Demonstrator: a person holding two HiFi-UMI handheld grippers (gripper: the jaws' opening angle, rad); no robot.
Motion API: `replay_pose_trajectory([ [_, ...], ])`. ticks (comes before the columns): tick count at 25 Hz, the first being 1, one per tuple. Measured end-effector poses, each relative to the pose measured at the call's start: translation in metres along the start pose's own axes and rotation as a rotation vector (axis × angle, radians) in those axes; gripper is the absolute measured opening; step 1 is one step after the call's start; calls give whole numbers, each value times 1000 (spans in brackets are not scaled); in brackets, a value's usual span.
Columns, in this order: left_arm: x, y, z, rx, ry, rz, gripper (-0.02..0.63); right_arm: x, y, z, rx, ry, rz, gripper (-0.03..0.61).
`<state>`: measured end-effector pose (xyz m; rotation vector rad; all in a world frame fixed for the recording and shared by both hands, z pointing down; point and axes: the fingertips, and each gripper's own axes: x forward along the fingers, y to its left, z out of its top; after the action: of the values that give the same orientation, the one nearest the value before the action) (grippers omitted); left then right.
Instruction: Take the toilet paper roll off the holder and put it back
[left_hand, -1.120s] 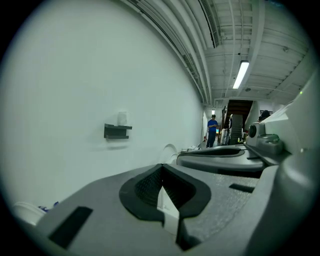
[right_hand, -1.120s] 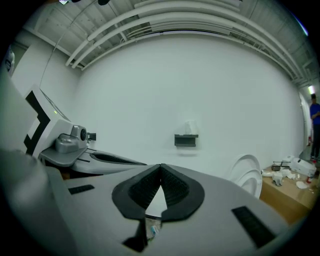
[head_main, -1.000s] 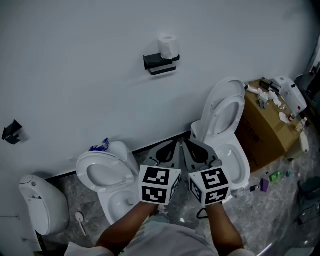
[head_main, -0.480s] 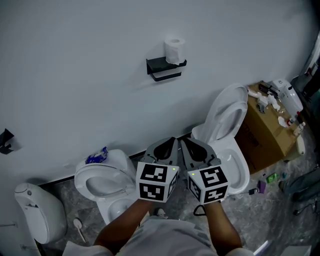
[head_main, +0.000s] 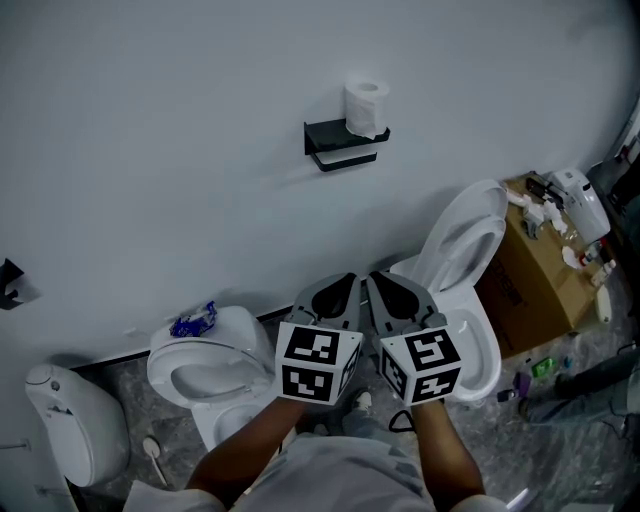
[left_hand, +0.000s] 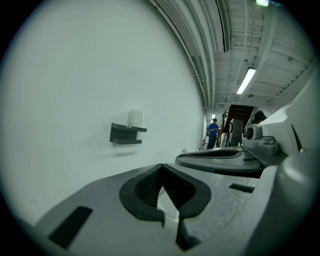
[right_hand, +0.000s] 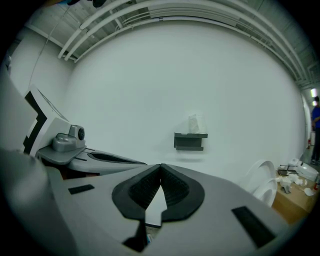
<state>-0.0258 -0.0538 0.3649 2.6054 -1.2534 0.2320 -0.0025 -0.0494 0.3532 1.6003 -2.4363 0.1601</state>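
Note:
A white toilet paper roll (head_main: 366, 108) stands upright on a black wall holder (head_main: 342, 146) high on the white wall. It also shows small and far off as the roll (left_hand: 135, 118) on the holder (left_hand: 126, 134) in the left gripper view, and as the roll (right_hand: 195, 123) on the holder (right_hand: 189, 141) in the right gripper view. My left gripper (head_main: 335, 291) and right gripper (head_main: 388, 291) are side by side low in the head view, well short of the wall. Both are shut with nothing between the jaws.
A toilet with raised lid (head_main: 465, 290) stands right of the grippers, another toilet (head_main: 205, 365) to the left, a white urinal-like fixture (head_main: 72, 420) at far left. A cardboard box (head_main: 535, 285) with clutter is at right. A person in blue (left_hand: 213, 133) stands far down the hall.
The head view has shifted: the holder and roll have slid right and slightly down in the picture, the toilets have moved with them. Both grippers stay shut, side by side.

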Motion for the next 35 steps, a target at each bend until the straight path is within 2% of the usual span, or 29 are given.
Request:
replay_pose_trajectory([
  [8,37,20,9,10,2,48,5,34,-26,6,-6,-16,39,2],
  [24,145,38,49,-1,-2,132,5,101,-116,36,-22,-46,138,2],
  [35,183,60,76,-5,-34,219,3,140,-150,67,-32,-98,214,3],
])
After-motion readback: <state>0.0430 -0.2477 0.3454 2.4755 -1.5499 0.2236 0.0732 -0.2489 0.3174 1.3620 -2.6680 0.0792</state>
